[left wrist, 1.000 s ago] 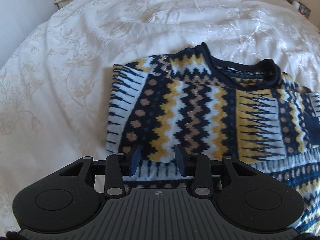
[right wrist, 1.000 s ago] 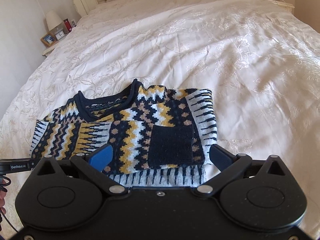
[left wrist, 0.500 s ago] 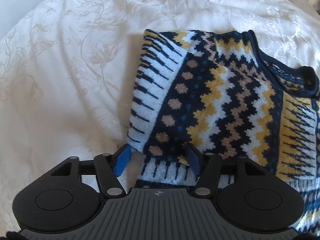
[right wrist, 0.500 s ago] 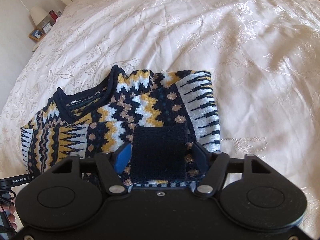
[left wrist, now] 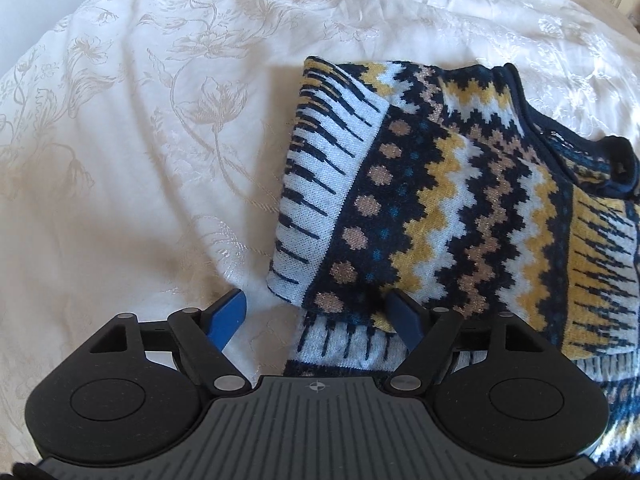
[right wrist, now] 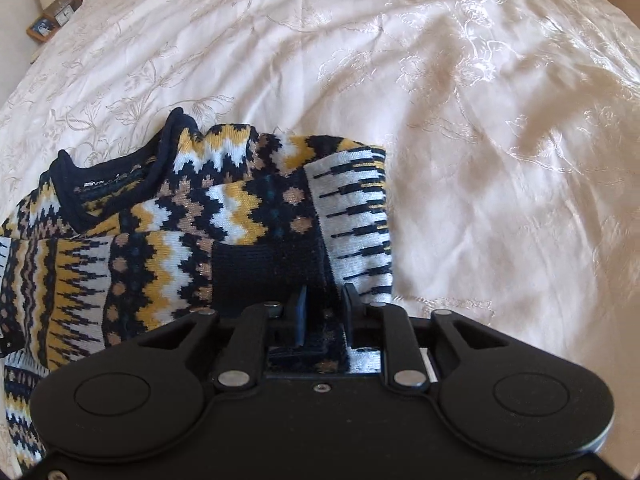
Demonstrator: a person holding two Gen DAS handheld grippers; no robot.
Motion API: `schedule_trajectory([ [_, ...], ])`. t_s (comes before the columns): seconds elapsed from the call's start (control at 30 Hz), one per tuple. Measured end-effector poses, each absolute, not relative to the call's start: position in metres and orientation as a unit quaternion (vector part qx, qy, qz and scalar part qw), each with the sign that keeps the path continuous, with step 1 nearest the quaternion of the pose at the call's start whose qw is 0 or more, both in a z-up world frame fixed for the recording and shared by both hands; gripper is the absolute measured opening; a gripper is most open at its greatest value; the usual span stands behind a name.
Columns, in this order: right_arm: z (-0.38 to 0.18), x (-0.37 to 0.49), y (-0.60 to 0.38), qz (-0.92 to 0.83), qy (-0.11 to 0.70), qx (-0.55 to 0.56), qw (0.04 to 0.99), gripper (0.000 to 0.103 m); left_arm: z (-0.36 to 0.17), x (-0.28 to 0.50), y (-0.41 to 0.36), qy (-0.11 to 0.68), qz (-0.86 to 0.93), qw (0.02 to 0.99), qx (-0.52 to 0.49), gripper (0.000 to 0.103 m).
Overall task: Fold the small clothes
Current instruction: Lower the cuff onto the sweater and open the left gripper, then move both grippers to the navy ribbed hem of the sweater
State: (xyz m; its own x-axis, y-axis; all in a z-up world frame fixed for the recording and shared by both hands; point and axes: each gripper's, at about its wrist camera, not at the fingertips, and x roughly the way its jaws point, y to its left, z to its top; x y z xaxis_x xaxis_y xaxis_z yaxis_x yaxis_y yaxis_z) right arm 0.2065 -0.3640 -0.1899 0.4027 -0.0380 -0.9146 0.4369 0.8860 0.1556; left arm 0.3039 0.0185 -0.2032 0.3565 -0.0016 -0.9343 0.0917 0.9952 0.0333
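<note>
A small patterned knit sweater (left wrist: 460, 208) in navy, yellow, white and tan lies partly folded on the white bedspread (left wrist: 140, 140), both sleeves folded in. My left gripper (left wrist: 318, 314) is open, its blue fingers straddling the sweater's near left corner by the folded sleeve. In the right wrist view the sweater (right wrist: 192, 232) fills the lower left. My right gripper (right wrist: 326, 306) is shut on the sweater's near edge beside the navy patch (right wrist: 272, 272).
The embroidered white bedspread (right wrist: 480, 120) stretches all around the sweater. A bedside table with a lamp, a clock and a picture frame (right wrist: 52, 20) stands at the far left beyond the bed.
My right gripper has closed from wide open onto the sweater's near edge. My left gripper has opened wider and shifted left to the sweater's corner. Both moved closer to the cloth.
</note>
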Motion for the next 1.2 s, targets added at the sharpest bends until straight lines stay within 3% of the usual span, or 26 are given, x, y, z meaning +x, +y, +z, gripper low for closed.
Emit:
schedule_trajectory([
  [0.03, -0.185, 0.204, -0.361, -0.153, 0.522, 0.178, 0.820, 0.059, -0.203, 0.304, 0.018, 0.567, -0.032, 0.822, 0.040, 0.078],
  [0.07, -0.181, 0.202, -0.357, -0.156, 0.516, 0.167, 0.825, 0.079, -0.203, 0.304, 0.019, 0.567, -0.037, 0.822, 0.042, 0.079],
  [0.1, -0.176, 0.198, -0.351, -0.156, 0.507, 0.155, 0.834, 0.088, -0.201, 0.302, 0.019, 0.567, -0.041, 0.821, 0.048, 0.080],
  [0.17, -0.166, 0.191, -0.341, -0.145, 0.491, 0.140, 0.847, 0.092, -0.195, 0.297, 0.018, 0.565, -0.046, 0.822, 0.064, 0.085],
  [0.2, -0.162, 0.189, -0.335, -0.139, 0.490, 0.136, 0.850, 0.101, -0.193, 0.293, 0.017, 0.565, -0.050, 0.820, 0.072, 0.088],
  [0.23, -0.160, 0.186, -0.329, -0.133, 0.491, 0.132, 0.851, 0.103, -0.190, 0.289, 0.015, 0.567, -0.055, 0.818, 0.079, 0.091],
  [0.53, -0.162, 0.147, -0.279, -0.105, 0.514, 0.148, 0.838, 0.102, -0.171, 0.222, -0.011, 0.559, -0.118, 0.813, 0.111, 0.092],
  [0.9, -0.165, 0.076, -0.248, -0.133, 0.523, 0.176, 0.823, 0.102, -0.193, 0.151, -0.016, 0.594, -0.172, 0.773, 0.145, 0.093],
  [1.07, -0.171, 0.043, -0.240, -0.151, 0.531, 0.189, 0.813, 0.102, -0.206, 0.127, -0.013, 0.584, -0.186, 0.771, 0.171, 0.103],
  [1.2, -0.178, 0.023, -0.240, -0.143, 0.543, 0.194, 0.804, 0.102, -0.207, 0.116, -0.006, 0.574, -0.168, 0.787, 0.151, 0.103],
])
